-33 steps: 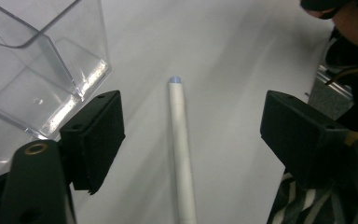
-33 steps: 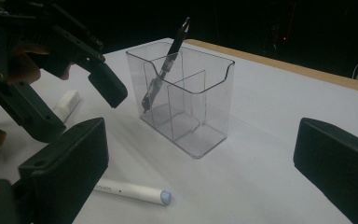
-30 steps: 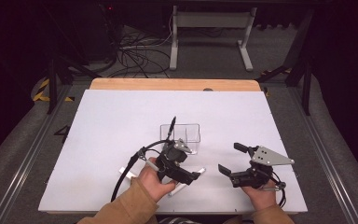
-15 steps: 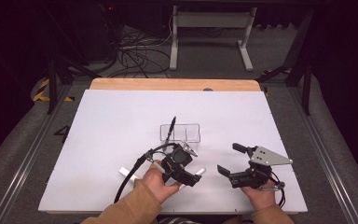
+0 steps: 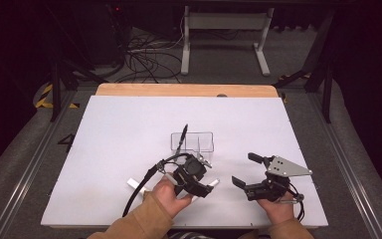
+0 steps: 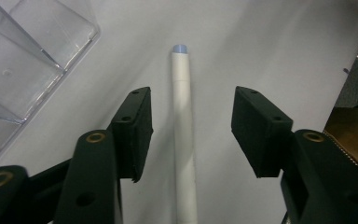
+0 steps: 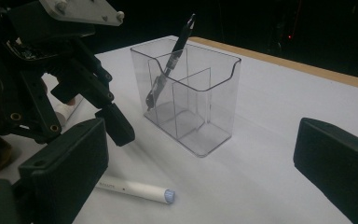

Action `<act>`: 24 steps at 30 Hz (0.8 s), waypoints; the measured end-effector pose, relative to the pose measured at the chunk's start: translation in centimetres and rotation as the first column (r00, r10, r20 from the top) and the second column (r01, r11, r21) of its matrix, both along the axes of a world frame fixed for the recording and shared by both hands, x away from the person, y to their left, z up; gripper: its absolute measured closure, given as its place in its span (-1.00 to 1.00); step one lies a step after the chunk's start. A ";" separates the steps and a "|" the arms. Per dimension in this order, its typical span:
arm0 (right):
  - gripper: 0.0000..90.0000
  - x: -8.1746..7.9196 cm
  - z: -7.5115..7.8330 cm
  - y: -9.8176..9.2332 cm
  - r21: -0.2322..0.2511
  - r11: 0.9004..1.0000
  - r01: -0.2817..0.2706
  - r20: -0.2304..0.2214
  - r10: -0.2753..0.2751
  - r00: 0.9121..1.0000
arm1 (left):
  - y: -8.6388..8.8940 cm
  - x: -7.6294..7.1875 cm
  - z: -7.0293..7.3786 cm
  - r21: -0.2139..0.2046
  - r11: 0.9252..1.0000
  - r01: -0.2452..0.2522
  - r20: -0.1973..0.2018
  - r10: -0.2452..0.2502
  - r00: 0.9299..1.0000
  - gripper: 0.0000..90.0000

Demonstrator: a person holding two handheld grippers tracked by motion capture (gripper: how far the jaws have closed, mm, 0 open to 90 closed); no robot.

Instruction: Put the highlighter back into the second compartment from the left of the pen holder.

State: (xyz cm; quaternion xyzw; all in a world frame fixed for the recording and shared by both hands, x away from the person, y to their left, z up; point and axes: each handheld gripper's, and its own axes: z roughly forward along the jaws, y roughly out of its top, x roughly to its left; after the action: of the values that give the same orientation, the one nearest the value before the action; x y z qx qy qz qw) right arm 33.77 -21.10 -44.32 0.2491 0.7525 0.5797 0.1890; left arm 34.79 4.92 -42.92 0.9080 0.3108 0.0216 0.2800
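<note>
Left gripper view shows the white pen (image 6: 184,135) lying flat on the white table (image 6: 270,51), lengthwise between the two black jaws of the left gripper (image 6: 191,126). Those jaws have just been closing, yet a gap remains on each side and the pads are off it. Just beside stands the clear plastic holder (image 7: 191,102), a black pen (image 7: 170,63) leaning in one compartment. Farther right, the right gripper (image 5: 246,170) hovers with its jaws wide apart, holding nothing.

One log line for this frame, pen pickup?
left tool: closing, straddling white pen, no contact | right tool: open, idle | black pen: in clear holder
</note>
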 end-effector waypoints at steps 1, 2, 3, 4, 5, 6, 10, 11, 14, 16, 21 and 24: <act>-0.93 0.0 0.0 0.0 0.001 1.000 -0.001 -0.001 0.001 1.000 | -0.1 0.0 0.0 0.004 1.000 0.002 -0.005 -0.002 1.000 0.14; -0.93 0.0 0.0 0.0 0.001 1.000 -0.001 -0.001 0.001 1.000 | -0.1 0.0 0.0 0.009 1.000 0.007 -0.007 -0.007 1.000 0.21; -0.93 0.0 0.0 0.0 0.000 1.000 0.000 -0.001 0.000 1.000 | -0.2 0.0 0.0 0.011 1.000 0.011 -0.005 -0.011 1.000 0.24; -0.93 0.0 0.0 0.0 0.001 1.000 -0.001 -0.002 0.001 1.000 | -0.2 0.0 0.0 0.021 1.000 0.013 -0.005 -0.013 1.000 0.25; -0.93 0.0 0.0 0.0 0.001 1.000 -0.001 -0.002 0.001 1.000 | -0.3 -0.1 -0.1 0.024 1.000 0.015 -0.006 -0.014 1.000 0.28; -0.93 0.0 0.0 0.0 0.001 1.000 -0.001 -0.002 0.001 1.000 | -0.5 -0.1 -0.1 0.028 1.000 0.008 -0.009 -0.008 1.000 0.30; -0.93 0.0 0.0 0.1 -0.001 1.000 -0.004 -0.004 0.004 1.000 | -0.8 0.0 -0.4 0.057 0.998 0.020 -0.006 -0.020 1.000 0.37; -0.93 0.0 -0.1 0.1 -0.002 1.000 -0.005 -0.005 0.005 1.000 | -1.0 0.0 -0.5 0.063 0.998 0.020 -0.004 -0.020 1.000 0.39; -0.93 0.0 -0.1 0.1 -0.002 1.000 -0.006 -0.007 0.006 1.000 | -1.2 0.1 -0.7 0.080 0.997 0.023 -0.004 -0.023 1.000 0.43; -0.93 0.0 -0.1 0.1 -0.002 1.000 -0.007 -0.007 0.007 1.000 | -1.4 0.1 -0.9 0.095 0.995 0.024 -0.004 -0.024 1.000 0.47; -0.93 0.1 -0.1 0.1 -0.004 1.000 -0.011 -0.010 0.011 1.000 | -1.8 0.0 -1.3 0.126 0.992 0.031 -0.003 -0.031 1.000 0.55; -0.93 0.1 -0.1 0.1 -0.003 1.000 -0.010 -0.013 0.010 1.000 | -2.0 -0.1 -1.4 0.144 0.989 0.033 0.002 -0.034 0.999 0.60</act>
State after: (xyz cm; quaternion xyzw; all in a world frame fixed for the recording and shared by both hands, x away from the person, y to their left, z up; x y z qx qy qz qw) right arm 33.84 -20.98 -44.45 0.2487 0.7558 0.5779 0.1817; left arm 34.66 2.89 -44.33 0.9308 0.2927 0.0413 0.2150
